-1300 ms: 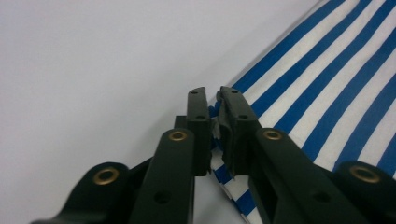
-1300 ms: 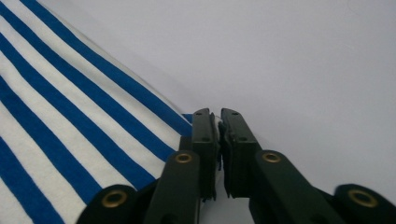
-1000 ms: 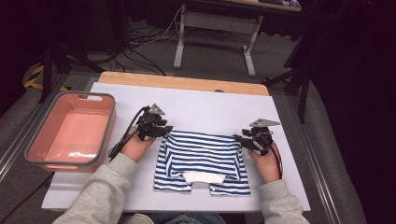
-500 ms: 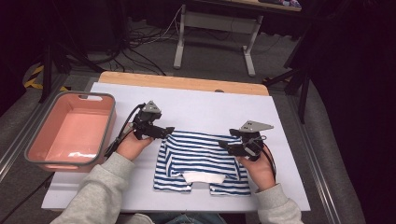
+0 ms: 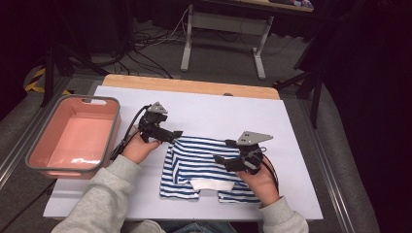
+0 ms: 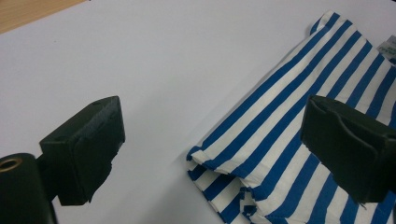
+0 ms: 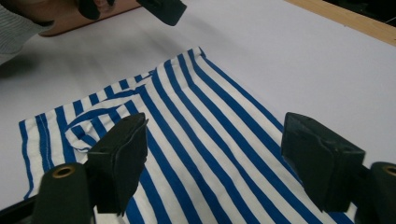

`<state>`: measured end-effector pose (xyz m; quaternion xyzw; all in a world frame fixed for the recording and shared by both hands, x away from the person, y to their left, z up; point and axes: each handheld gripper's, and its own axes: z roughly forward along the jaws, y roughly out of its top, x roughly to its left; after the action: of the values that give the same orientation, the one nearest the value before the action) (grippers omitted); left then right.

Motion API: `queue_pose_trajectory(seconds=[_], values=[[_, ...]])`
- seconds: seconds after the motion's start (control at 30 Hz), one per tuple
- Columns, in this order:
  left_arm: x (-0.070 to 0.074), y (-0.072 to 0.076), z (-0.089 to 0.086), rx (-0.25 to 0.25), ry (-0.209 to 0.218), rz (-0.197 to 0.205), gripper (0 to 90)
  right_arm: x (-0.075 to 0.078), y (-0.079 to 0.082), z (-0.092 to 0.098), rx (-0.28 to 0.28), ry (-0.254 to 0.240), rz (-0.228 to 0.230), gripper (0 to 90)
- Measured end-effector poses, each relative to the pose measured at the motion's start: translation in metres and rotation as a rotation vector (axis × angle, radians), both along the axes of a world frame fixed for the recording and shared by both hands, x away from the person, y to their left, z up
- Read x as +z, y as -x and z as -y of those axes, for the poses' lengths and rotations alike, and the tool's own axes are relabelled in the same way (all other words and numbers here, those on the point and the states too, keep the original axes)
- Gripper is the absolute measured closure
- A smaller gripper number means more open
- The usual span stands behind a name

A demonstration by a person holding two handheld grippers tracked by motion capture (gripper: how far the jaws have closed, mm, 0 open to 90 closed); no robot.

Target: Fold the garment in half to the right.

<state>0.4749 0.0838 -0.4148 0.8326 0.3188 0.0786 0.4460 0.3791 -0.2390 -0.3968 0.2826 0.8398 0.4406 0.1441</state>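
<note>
White table (image 5: 204,109) carries a folded striped shirt (image 5: 206,165); the left gripper (image 5: 176,134) and right gripper (image 5: 221,159) have just opened, holding nothing.

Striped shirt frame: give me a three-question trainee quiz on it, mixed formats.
1. True or false: the left claw grips the shirt.
2. The pink bin sits on which side of the shirt in the high view: A) left, B) right, C) beyond it?
3. What colours are the shirt's stripes?

Key:
1. False: both claws have just been opening; the left's pads stand apart, clear of the cloth.
2. A.
3. Blue and white.
</note>
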Motion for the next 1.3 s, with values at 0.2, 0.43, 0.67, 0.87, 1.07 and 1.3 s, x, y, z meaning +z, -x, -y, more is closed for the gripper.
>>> queue_pose_trajectory(seconds=[0.2, 0.43, 0.67, 0.87, 1.07, 1.3], values=[[-0.001, 0.003, -0.001, -0.021, -0.042, -0.013, 3.8, 0.000, 0.005, -0.020, 0.074, -0.037, -0.032, 8.2], [-0.004, 0.006, -0.004, -0.039, -0.044, -0.019, 2.8, -0.005, 0.013, -0.049, 0.149, 0.003, -0.031, 14.4], [-0.005, 0.007, -0.002, -0.018, -0.052, -0.005, 6.5, -0.012, 0.019, -0.069, 0.216, 0.014, -0.033, 17.9], [-0.005, 0.007, -0.002, -0.006, -0.049, -0.010, 8.7, -0.017, 0.023, -0.079, 0.252, 0.027, -0.042, 18.9], [-0.006, 0.007, -0.002, -0.001, -0.051, -0.012, 11.3, -0.023, 0.025, -0.084, 0.274, 0.026, -0.071, 22.5], [-0.006, 0.006, -0.003, -0.004, -0.058, -0.019, 16.9, -0.029, 0.029, -0.091, 0.312, 0.040, -0.075, 30.1]])
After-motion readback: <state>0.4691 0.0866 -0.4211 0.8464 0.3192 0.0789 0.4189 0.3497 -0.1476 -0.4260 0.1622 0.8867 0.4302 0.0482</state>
